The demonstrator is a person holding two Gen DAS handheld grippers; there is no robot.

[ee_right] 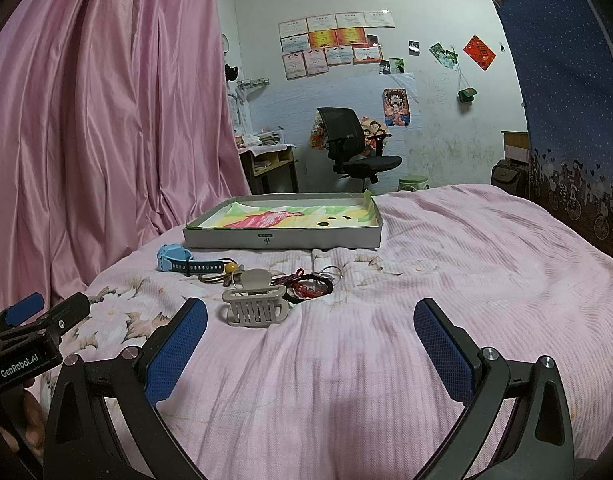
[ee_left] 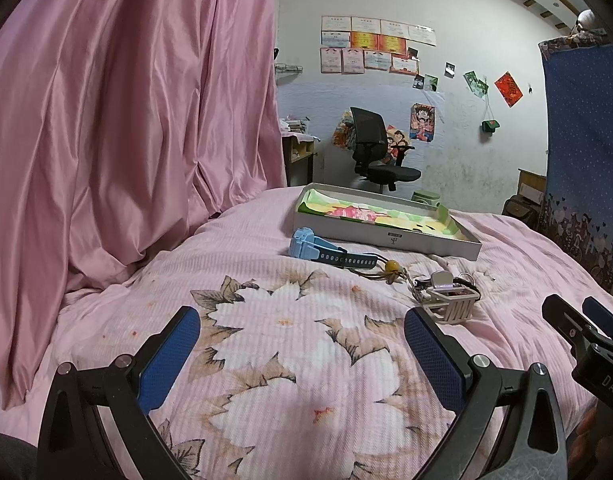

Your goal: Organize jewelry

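With both my left tool (ee_left: 302,354) and right tool (ee_right: 310,346) wide open and empty, I'd close the right squarely across the beige hair claw (ee_right: 253,300), at frame centre, before lifting toward the tray (ee_right: 282,236).

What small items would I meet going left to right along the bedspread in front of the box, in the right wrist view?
Blue watch → yellow bead on a cord → beige hair claw clip → red and black bracelets → metal ring.

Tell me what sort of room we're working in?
Most likely a bedroom, doubling as a study: the jewelry lies on a bed with a pink floral bedspread, an office chair stands by the far wall, and certificates are stuck up above it.
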